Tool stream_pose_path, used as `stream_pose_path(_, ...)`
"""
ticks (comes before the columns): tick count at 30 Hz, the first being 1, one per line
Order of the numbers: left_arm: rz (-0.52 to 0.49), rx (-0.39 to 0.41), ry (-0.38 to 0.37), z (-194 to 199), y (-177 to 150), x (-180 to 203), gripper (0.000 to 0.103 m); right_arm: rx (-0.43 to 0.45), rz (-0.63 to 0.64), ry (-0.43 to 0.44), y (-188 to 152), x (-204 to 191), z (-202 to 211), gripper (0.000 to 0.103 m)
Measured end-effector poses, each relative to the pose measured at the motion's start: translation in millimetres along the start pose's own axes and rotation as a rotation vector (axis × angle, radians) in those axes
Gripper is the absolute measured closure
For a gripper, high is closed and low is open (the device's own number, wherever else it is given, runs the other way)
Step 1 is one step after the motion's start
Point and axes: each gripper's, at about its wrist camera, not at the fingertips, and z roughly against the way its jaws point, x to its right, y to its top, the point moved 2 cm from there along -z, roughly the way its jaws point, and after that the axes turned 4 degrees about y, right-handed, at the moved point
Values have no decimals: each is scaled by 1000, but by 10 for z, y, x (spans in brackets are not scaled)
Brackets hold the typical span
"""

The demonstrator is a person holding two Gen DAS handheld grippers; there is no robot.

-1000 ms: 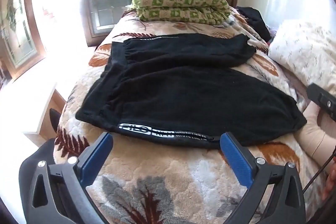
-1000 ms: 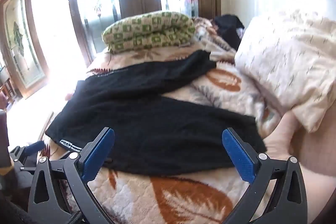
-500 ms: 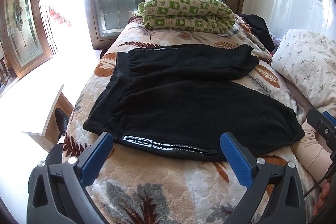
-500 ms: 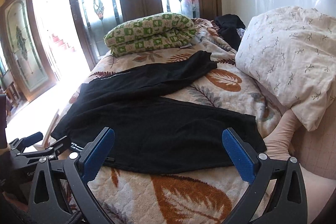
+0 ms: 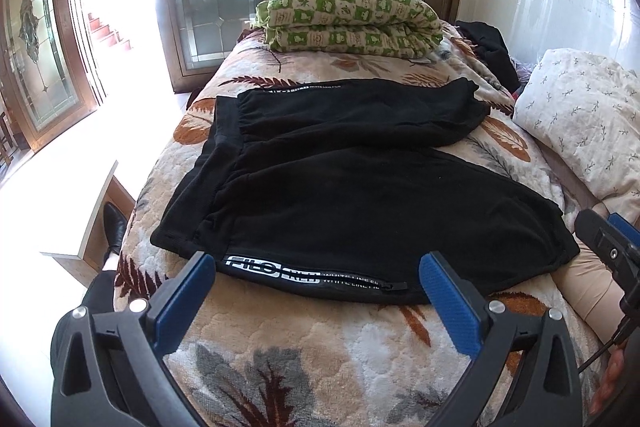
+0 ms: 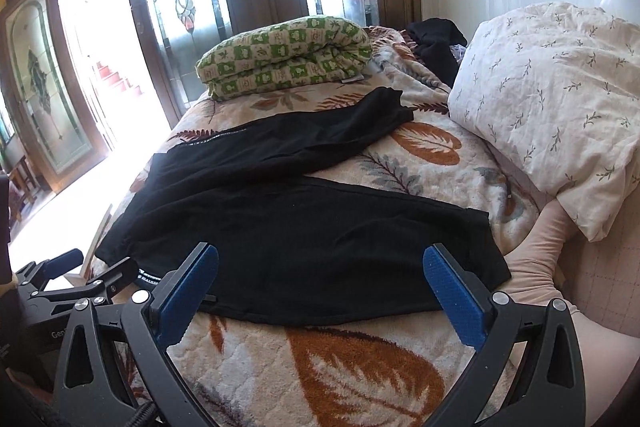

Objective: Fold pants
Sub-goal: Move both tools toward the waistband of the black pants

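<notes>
- On the bed, left wrist view: the pants [image 5: 360, 187] lie spread flat across the blanket [image 5: 304, 359], waistband to the left, two legs running right and splayed apart. Judged: laid out flat so one leg can be folded over the other; no fold yet made.
- Near edge of the pants carries a white-lettered side stripe [image 5: 300, 273], just beyond the fingertips.
- Left gripper [image 5: 320, 291] stands wide apart, holding nothing, hovering above the blanket near the near leg; contact with the cloth cannot be told.
- Folded green quilt [image 5: 352, 23] sits at the far end, pillow [image 5: 580, 131] at right, both off the pants.
- Right wrist view: the pants [image 6: 304, 227] fill the middle; the near leg's cuff lies at right beside the pillow [image 6: 556, 107].
- Right gripper [image 6: 320, 279] is wide apart and empty, poised over the near leg's hem edge. Judged: placed to seize the cuff end while the other takes the waist end.
</notes>
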Motion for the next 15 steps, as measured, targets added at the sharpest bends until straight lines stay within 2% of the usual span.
stream_pose_path(15, 11, -11, -5, -55, -22, -31, 0, -17, 17, -11, -42, -19, -49, 0)
